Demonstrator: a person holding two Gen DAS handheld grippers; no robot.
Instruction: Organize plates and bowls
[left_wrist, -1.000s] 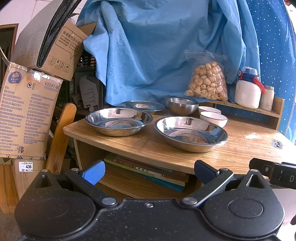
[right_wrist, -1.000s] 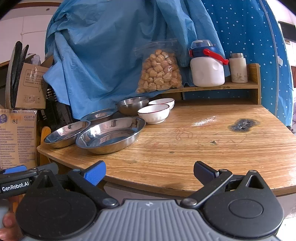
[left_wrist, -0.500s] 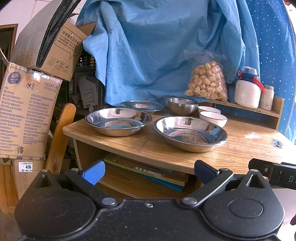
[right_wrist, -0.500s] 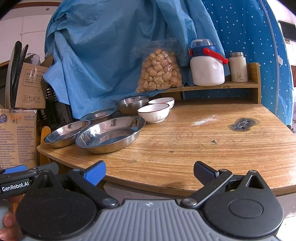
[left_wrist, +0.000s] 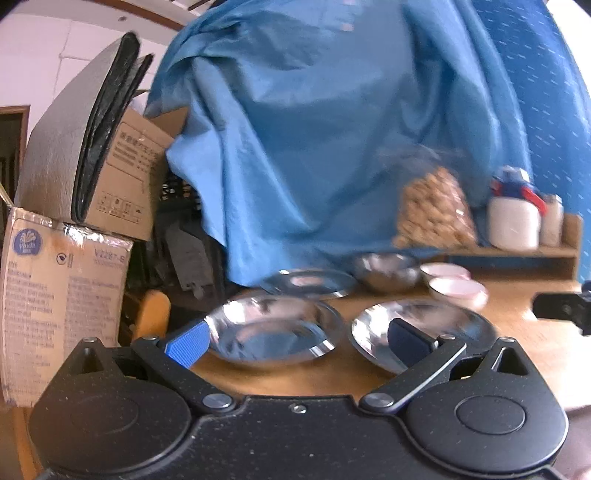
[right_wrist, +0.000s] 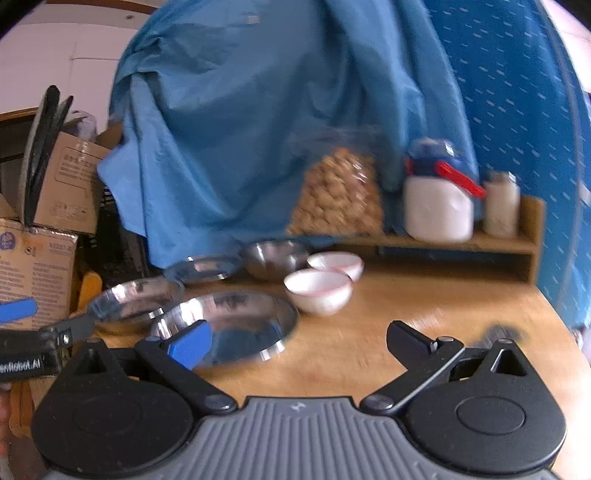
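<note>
**Dishes on the wooden table: count and setting**

Both frames are motion-blurred. Steel ware, four pieces: two wide steel plates close ahead of the tongs, the left plate (left_wrist: 271, 330) and the right plate (left_wrist: 421, 325) side by side, apart; one flatter steel plate (left_wrist: 308, 282) beyond them; one steel bowl (left_wrist: 386, 269) to its right. White bowls, two: the near white bowl (right_wrist: 317, 290) and the far white bowl (right_wrist: 334, 263), touching or nearly so, just right of the steel bowl.

The left gripper (left_wrist: 295, 338) has its jaws spread wide and grips nothing; the left plate sits beyond the gap between its fingers. The right gripper (right_wrist: 297, 338) is likewise spread wide and empty, its left finger overlapping the right plate's near rim in view.

Surface: a wooden table (right_wrist: 424, 317) with one dark scorch mark (right_wrist: 500, 332) ahead of the right finger. At the far edge is a low wooden shelf (right_wrist: 480, 242) carrying one bag of nuts (right_wrist: 340, 199), one white jug (right_wrist: 437, 206) and one small jar (right_wrist: 500, 206). A blue cloth (left_wrist: 332, 129) hangs behind. Cardboard boxes (left_wrist: 62, 288) are stacked far left.
</note>
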